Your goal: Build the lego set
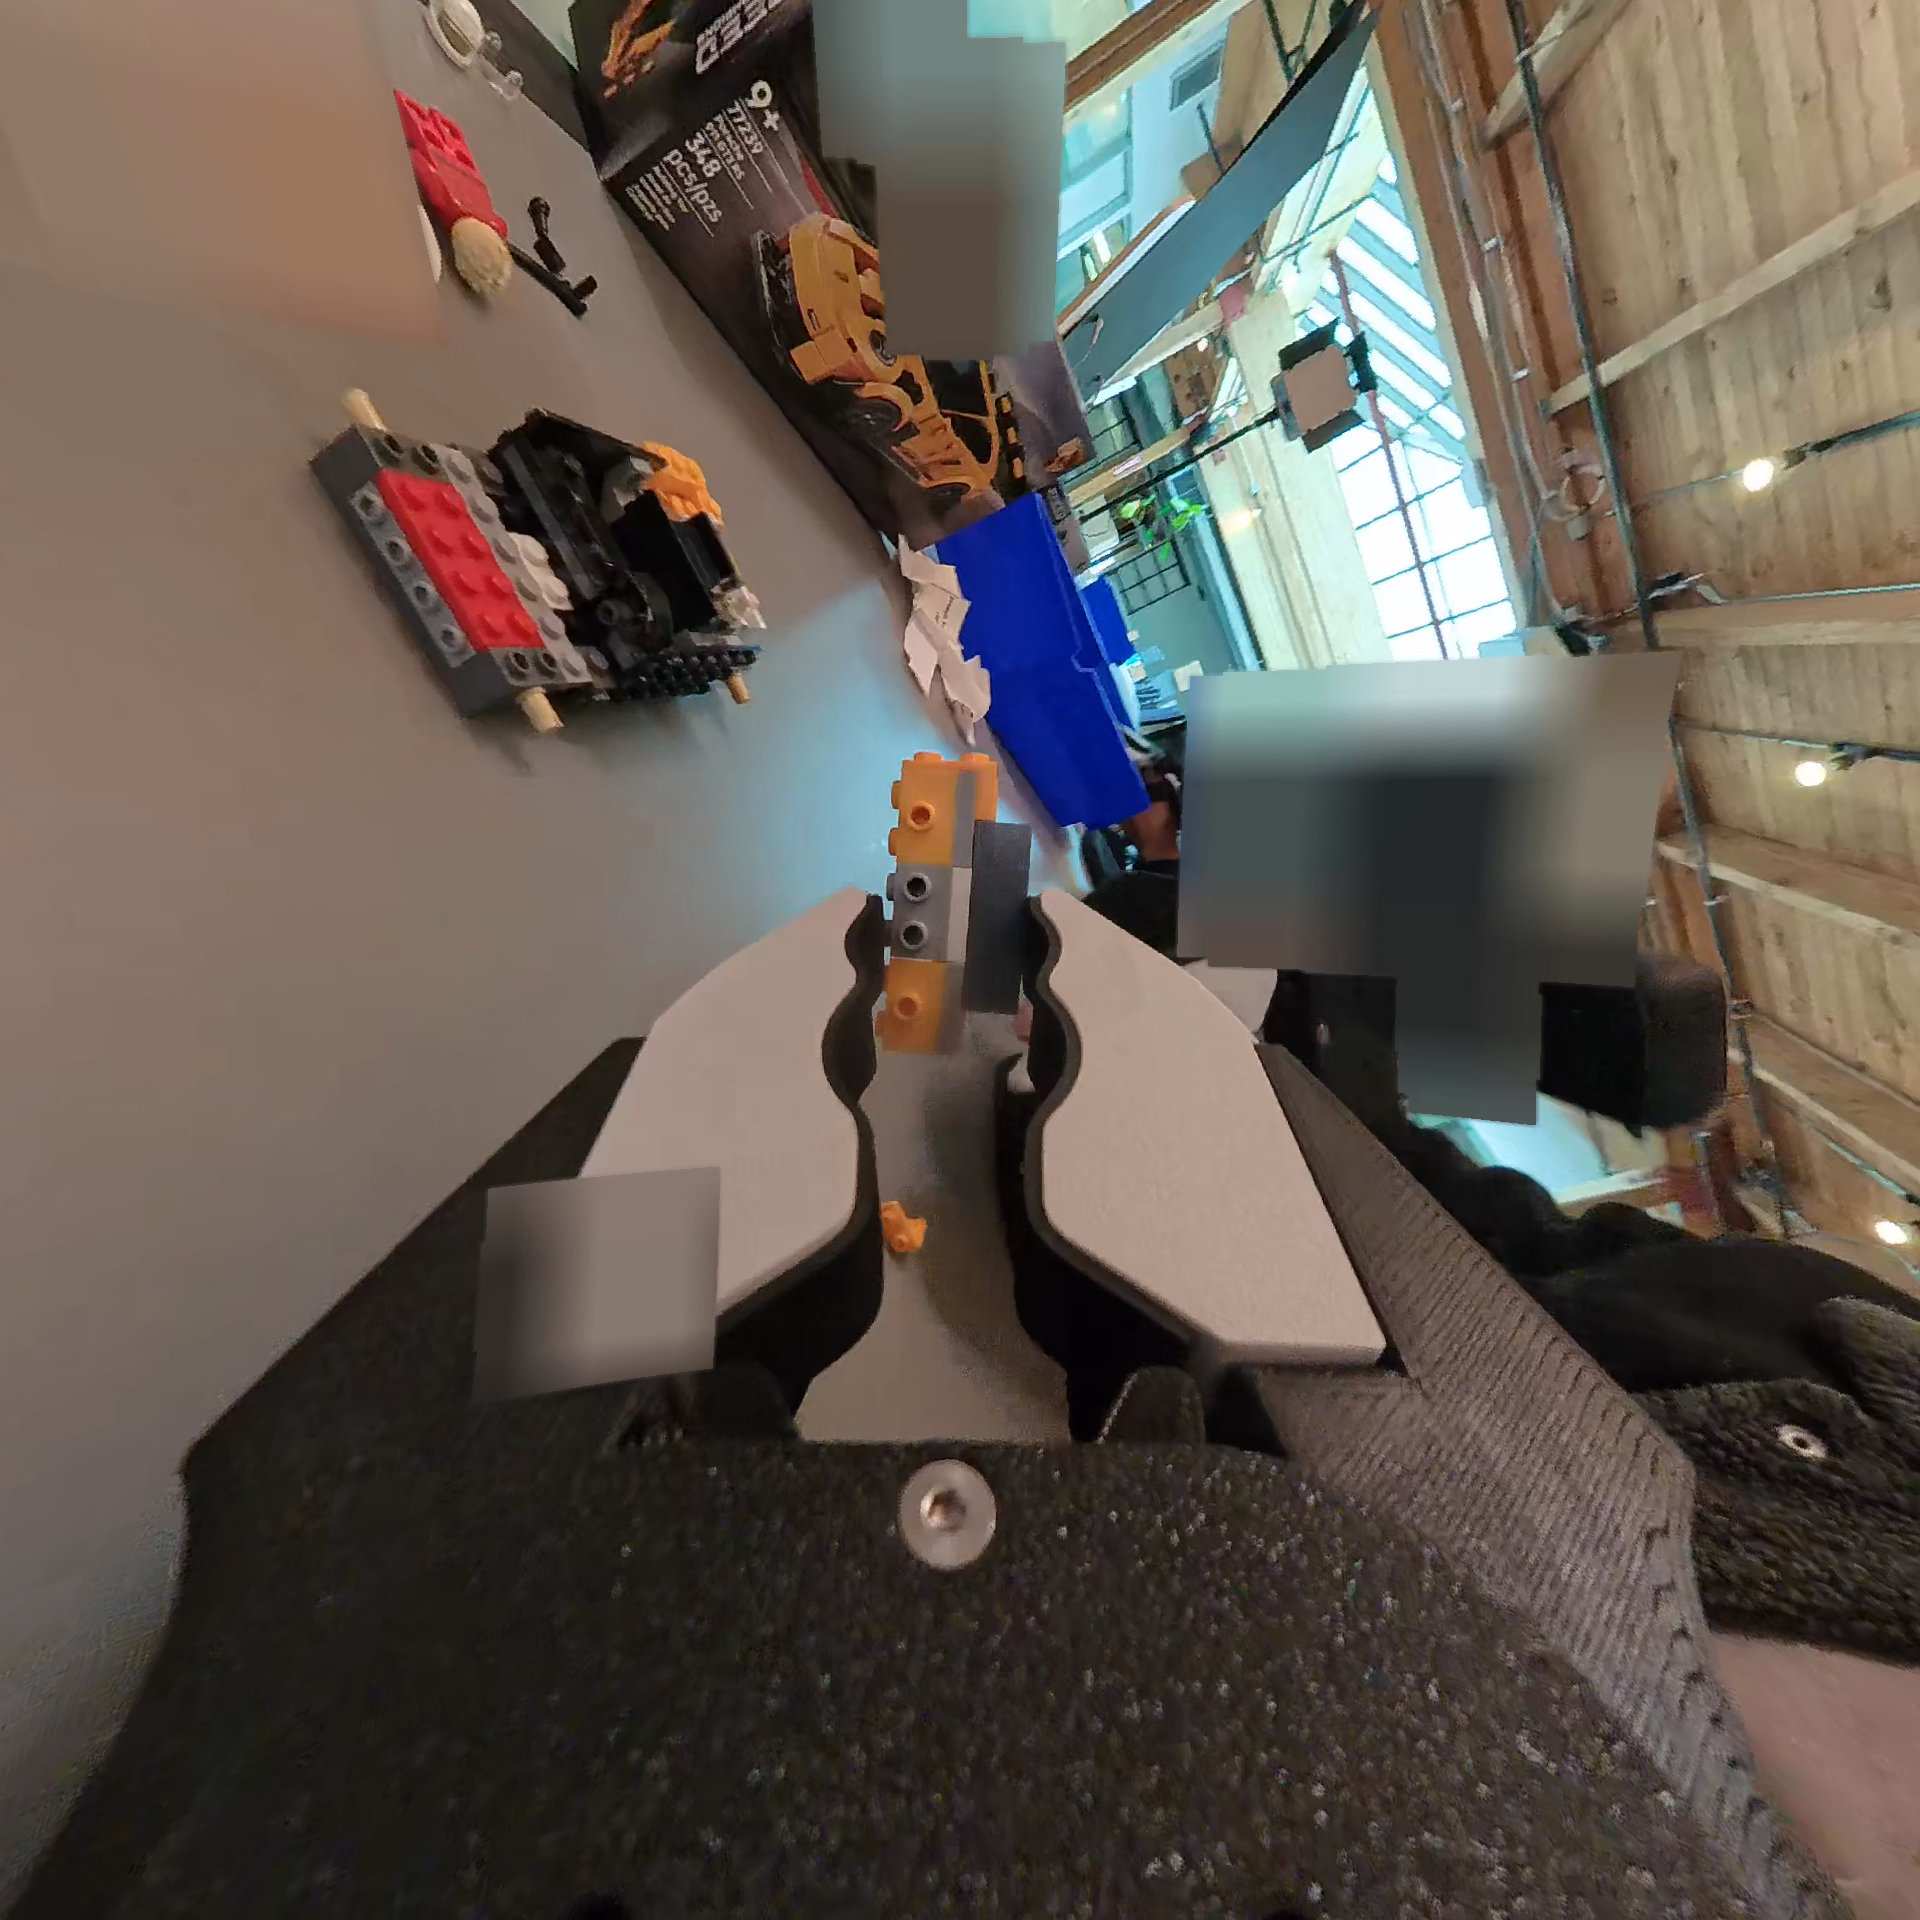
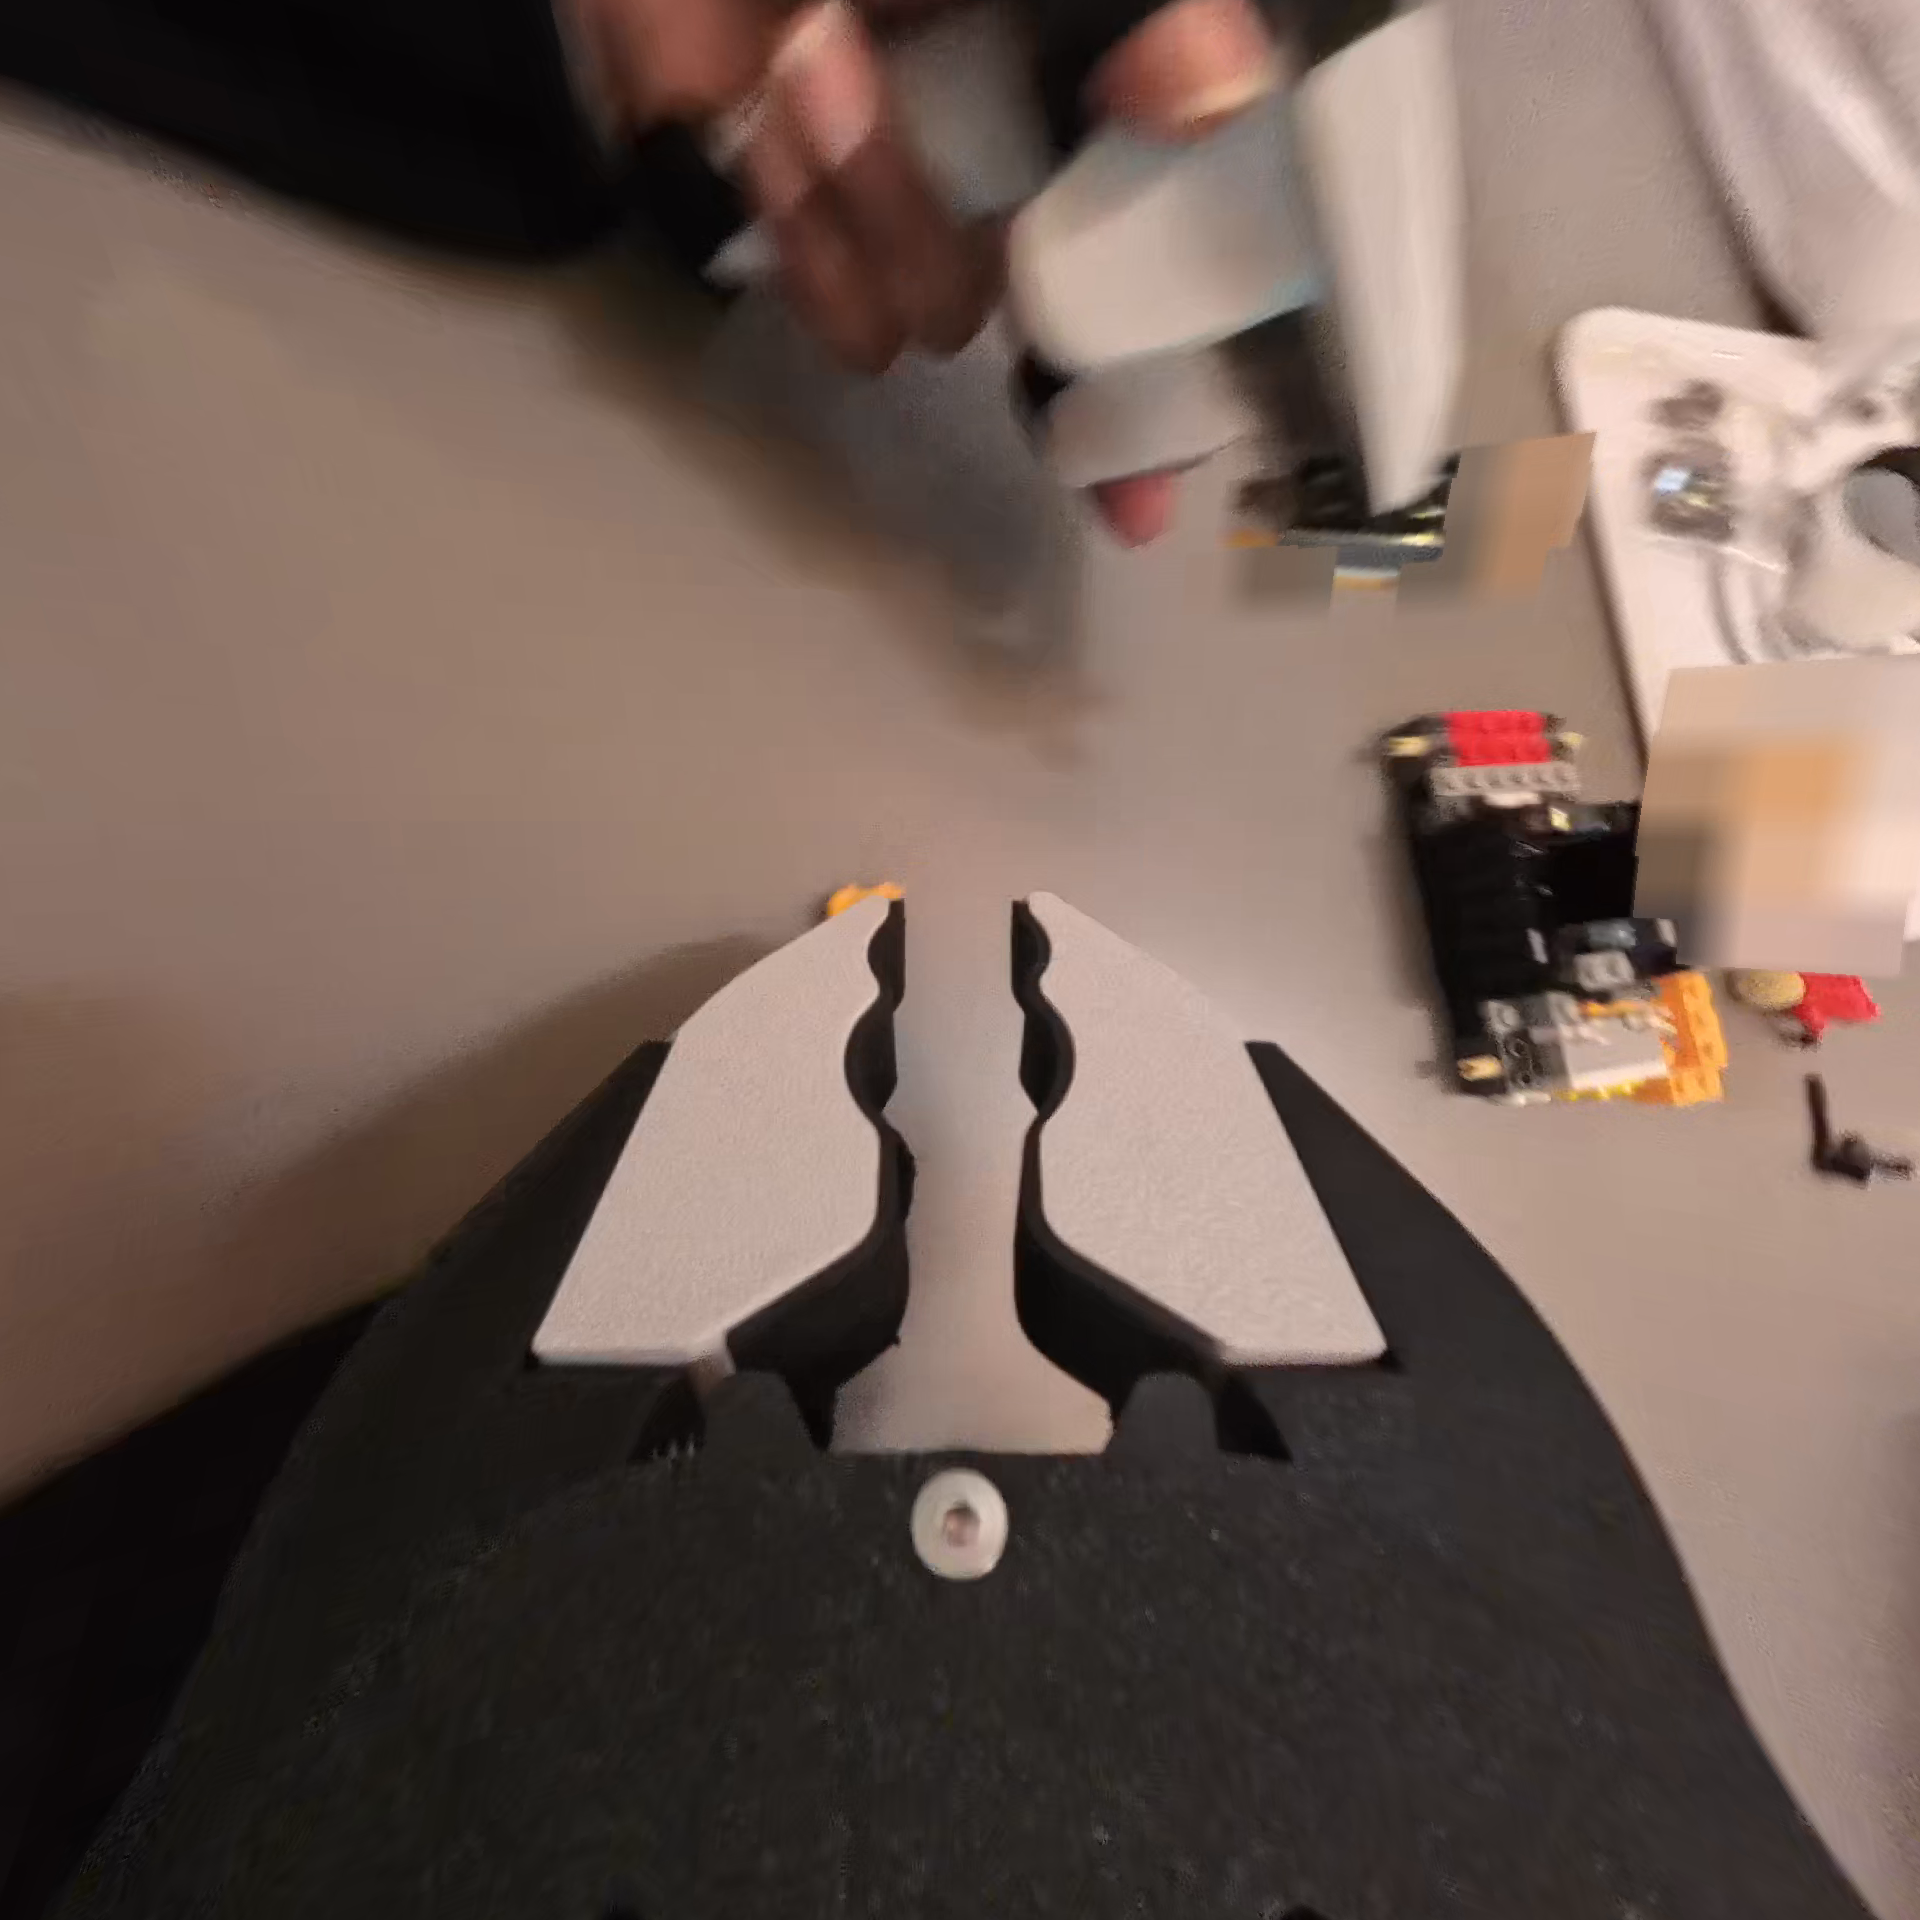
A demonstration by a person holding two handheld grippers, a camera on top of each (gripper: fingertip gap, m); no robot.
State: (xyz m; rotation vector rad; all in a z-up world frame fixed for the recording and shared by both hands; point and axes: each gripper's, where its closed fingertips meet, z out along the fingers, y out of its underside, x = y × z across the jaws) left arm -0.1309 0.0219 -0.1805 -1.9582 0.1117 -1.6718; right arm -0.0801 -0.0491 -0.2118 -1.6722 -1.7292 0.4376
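Grey table [image 1: 260,987]: matte, plain surface; fills the left of the left wrist view and most of the right wrist view.
Room: timber-plank wall [image 1: 1714,260] and bright windows [image 1: 1434,540] far right of the left wrist view, with small lamps.
Set box [image 1: 810,291]: dark carton at the table's far edge, with a picture of a yellow car; its print is not transcribed.
Blue bin [image 1: 1039,655]: at the far table edge, crumpled white paper [image 1: 940,634] just beside it.
Car chassis [image 1: 540,571]: partly built, resting on the table well apart from both tools; red plate at one end, black middle, orange parts at the other; long axis runs along that line.
Left gripper [image 1: 951,935]: fingers closed onto the brick strip, lifted clear of the table.
Brick strip [image 1: 930,904]: orange-grey-orange with a dark tile on its right face; long axis along the fingers, studs facing left.
Right gripper [image 2: 958,914]: fingers parted by a narrow gap, nothing between them; view is motion-blurred.
Orange piece [image 2: 862,896]: small, on the table just beside the right tool's left fingertip.
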